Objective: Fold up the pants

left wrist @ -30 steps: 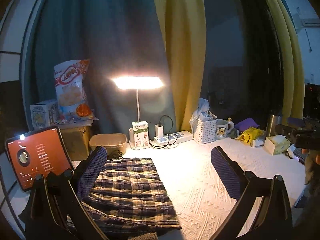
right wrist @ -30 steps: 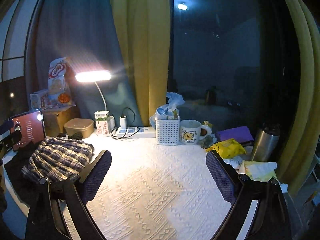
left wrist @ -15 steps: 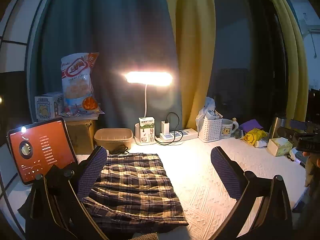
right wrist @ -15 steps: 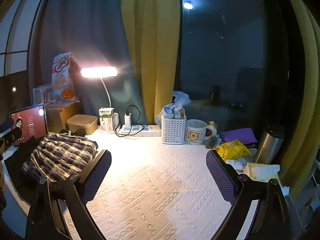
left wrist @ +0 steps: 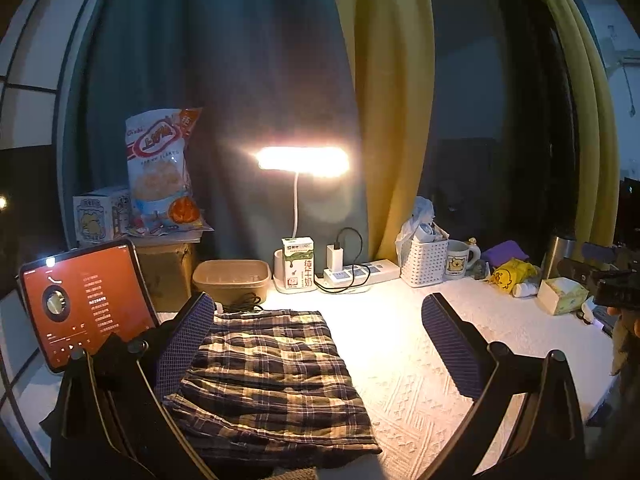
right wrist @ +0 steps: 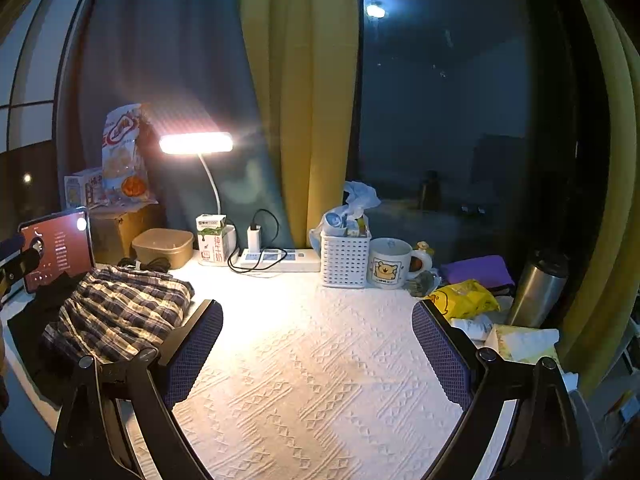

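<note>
The plaid pants (left wrist: pixel 272 376) lie folded into a neat rectangle on the left part of the white textured table cover (left wrist: pixel 420 360). In the right wrist view the same pants (right wrist: pixel 120 312) sit at the far left. My left gripper (left wrist: pixel 316 344) is open, raised above the table, its left finger over the pants' left edge without holding them. My right gripper (right wrist: pixel 318 344) is open too, over bare cover, well to the right of the pants. The right gripper's body (left wrist: pixel 608 284) shows at the right edge of the left wrist view.
A lit tablet (left wrist: pixel 84 304) stands left of the pants. Along the back are a tan tub (left wrist: pixel 232 278), a milk carton (left wrist: pixel 298 264), a desk lamp (left wrist: pixel 302 162), a power strip (left wrist: pixel 360 274), a white basket (left wrist: pixel 424 260) and a mug (right wrist: pixel 390 264). A steel flask (right wrist: pixel 538 288) and snack packets are at right.
Both grippers have lifted and drawn back a little, so the scene sits slightly lower and further in view. The pants have not moved and both grippers stay open.
</note>
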`<state>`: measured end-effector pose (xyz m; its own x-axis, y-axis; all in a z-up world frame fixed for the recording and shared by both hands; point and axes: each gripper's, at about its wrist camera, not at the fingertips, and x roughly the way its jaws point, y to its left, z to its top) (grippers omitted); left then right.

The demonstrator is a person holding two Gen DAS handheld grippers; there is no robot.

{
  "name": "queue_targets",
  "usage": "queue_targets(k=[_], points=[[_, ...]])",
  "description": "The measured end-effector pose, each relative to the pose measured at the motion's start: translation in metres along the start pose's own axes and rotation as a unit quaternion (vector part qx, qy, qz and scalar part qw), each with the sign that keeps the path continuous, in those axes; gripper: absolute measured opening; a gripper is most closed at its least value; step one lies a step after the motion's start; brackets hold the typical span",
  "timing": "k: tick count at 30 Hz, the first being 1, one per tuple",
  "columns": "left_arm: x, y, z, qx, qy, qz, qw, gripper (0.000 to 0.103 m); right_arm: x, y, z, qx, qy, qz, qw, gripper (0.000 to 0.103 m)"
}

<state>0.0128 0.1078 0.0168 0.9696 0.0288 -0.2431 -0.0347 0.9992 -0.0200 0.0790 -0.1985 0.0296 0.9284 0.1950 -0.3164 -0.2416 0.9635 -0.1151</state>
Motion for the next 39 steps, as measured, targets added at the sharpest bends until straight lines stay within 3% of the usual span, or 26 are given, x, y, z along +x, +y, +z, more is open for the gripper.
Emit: queue_targets(k=[39], points=[[0.0023, -0.0074, 0.0009, -0.007, 0.007, -0.021, 0.9997, 0.102, 0.0013, -0.0051, -0.0024, 0.000, 0.001, -0.002, 1.000, 0.097]])
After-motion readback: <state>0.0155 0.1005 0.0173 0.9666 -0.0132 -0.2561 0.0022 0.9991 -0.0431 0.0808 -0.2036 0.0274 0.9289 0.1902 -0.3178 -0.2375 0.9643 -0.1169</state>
